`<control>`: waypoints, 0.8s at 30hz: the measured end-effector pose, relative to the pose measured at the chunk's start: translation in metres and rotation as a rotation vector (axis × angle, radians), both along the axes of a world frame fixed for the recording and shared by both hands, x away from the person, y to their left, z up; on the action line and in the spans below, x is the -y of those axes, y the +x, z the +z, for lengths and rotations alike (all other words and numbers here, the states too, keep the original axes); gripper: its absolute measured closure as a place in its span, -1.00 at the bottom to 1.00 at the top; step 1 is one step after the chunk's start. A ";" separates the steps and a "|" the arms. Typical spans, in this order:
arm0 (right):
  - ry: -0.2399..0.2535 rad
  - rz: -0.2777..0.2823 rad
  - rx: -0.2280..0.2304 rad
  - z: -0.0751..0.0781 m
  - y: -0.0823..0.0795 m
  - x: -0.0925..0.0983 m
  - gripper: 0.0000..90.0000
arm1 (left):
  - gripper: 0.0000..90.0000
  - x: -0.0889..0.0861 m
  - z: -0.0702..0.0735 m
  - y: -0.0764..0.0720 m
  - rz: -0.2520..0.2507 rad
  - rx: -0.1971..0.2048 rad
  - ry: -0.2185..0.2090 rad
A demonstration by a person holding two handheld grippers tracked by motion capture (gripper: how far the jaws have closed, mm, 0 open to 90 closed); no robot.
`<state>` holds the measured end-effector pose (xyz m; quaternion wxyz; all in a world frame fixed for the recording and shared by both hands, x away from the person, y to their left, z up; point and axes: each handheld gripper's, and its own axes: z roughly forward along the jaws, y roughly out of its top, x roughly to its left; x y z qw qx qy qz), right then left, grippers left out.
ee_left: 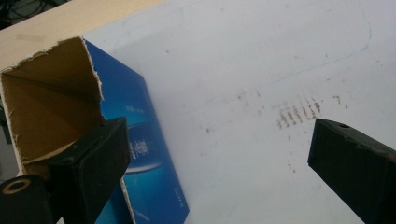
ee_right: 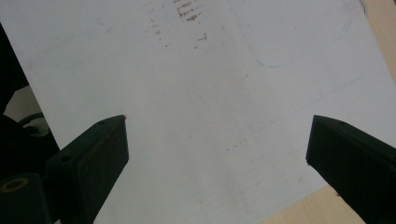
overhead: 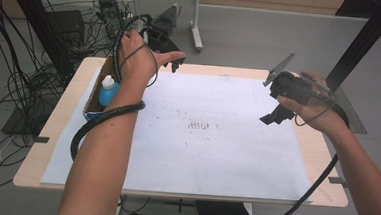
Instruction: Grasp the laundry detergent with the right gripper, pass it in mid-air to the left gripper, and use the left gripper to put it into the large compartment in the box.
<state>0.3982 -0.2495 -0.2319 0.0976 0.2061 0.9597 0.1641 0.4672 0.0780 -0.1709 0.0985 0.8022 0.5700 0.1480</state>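
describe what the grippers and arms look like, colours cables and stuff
Both grippers are black: the left gripper and right gripper each have two blocky black jaws and a grey three-cornered plate on top. A thick black cable trails from each along the forearm, with thinner cords looped over the hands. The forearms are bare, no sleeves.

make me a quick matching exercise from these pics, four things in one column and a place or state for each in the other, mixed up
Things:
1. blue bottle
2. cardboard box
3. left gripper
4. brown smudges

Places or states:
A. on the middle of the white sheet
B. standing inside the box
C. open, nothing between the jaws, near the table's far edge
D. at the table's left edge, top torn open

Pairs: 1-B, 2-D, 3-C, 4-A
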 end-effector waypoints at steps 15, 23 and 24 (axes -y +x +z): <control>-0.007 -0.007 -0.007 0.001 0.000 0.003 -0.87 | -0.87 0.011 0.001 0.003 -0.020 0.019 -0.004; -0.007 -0.005 -0.010 -0.001 0.001 0.003 -0.87 | -0.87 0.014 -0.001 0.004 -0.032 0.014 -0.021; -0.007 -0.005 -0.010 -0.001 0.001 0.003 -0.87 | -0.87 0.014 -0.001 0.004 -0.043 0.012 -0.019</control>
